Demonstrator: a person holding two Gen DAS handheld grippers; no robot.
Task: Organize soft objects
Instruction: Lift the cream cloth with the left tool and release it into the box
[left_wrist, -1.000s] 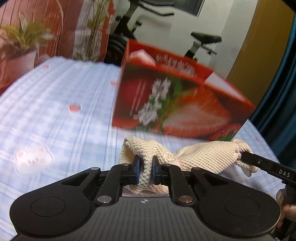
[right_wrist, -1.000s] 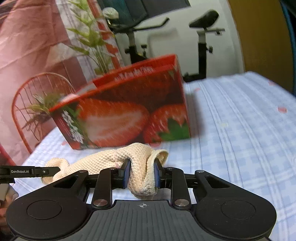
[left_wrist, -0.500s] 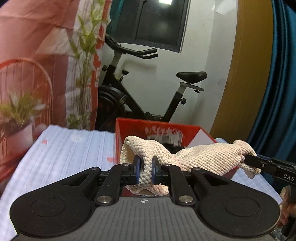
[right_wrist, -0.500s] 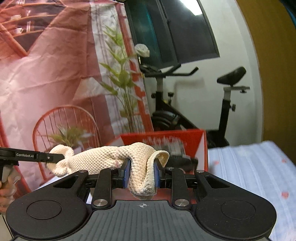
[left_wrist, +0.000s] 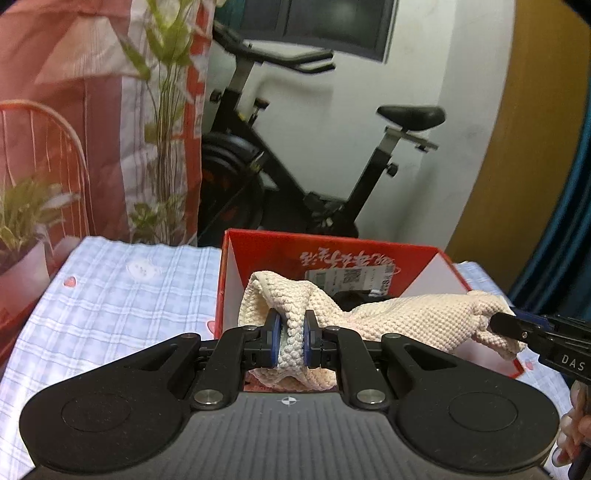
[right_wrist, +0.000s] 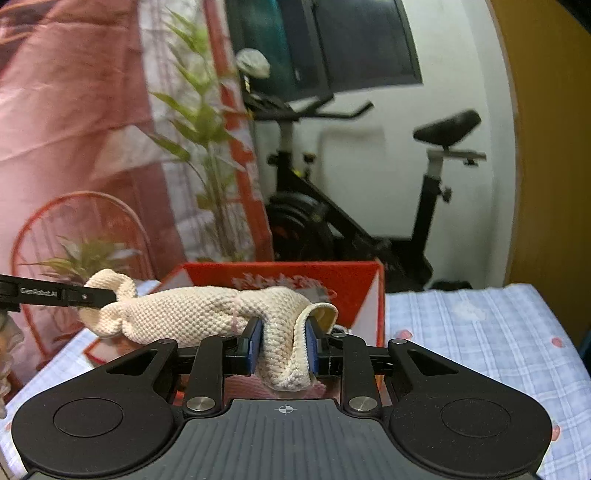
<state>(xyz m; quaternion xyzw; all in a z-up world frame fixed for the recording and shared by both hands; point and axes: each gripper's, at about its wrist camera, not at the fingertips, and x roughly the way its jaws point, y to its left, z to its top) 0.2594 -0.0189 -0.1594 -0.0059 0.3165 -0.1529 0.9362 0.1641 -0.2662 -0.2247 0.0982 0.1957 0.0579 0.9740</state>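
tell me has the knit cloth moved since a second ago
Yes. The knit cloth, pinched at both ends, has risen: it hung low against the red box front, now above its open top.

My feeds look dim and warm, lit indoors from overhead. Both fisheye views bend hard at the edges, with dark corners. The exercise bike (left_wrist: 295, 155) and plant (right_wrist: 199, 147) far back are smeared by motion blur. The near knitted cloth (left_wrist: 406, 314) stays sharp, with no glare on it.
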